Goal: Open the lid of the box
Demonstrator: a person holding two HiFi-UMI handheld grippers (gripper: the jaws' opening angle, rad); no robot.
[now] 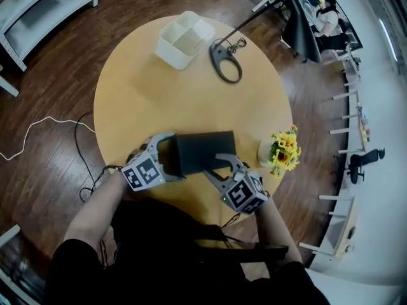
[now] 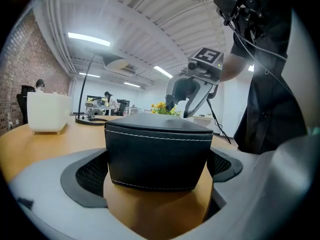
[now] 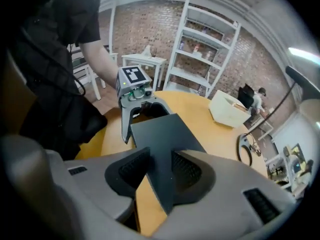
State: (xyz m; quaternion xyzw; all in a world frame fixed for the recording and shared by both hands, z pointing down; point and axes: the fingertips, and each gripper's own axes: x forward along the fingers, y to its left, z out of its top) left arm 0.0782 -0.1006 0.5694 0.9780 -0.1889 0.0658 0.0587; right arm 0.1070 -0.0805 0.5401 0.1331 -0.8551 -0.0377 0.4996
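Two tools work at one black box (image 1: 203, 146), which lies low in the middle of the head view, on the near part of the round desk (image 1: 140, 100). The left tool (image 1: 174, 157) stands at the box's left end and the right tool (image 1: 216, 165) at its lower right corner. The white container (image 1: 183, 38) at the top of the frame is well apart from them. In the left gripper view the box fills the centre of the frame between the two pads, which touch its side walls below the stitched lid (image 2: 159, 126). This tool is therefore clenched on the body, and the lid is not yet raised. In the right gripper view the lid's near corner points down between the jaws at the centre; they stand apart around it and I see no pressing, so this tool is released. To do the step well, I judge that the right tool should close only on the lid's edge, not on the wall under it. It should then lift slowly, while the left tool holds the body down on the desk. With too shallow a grip the corner may slip out.
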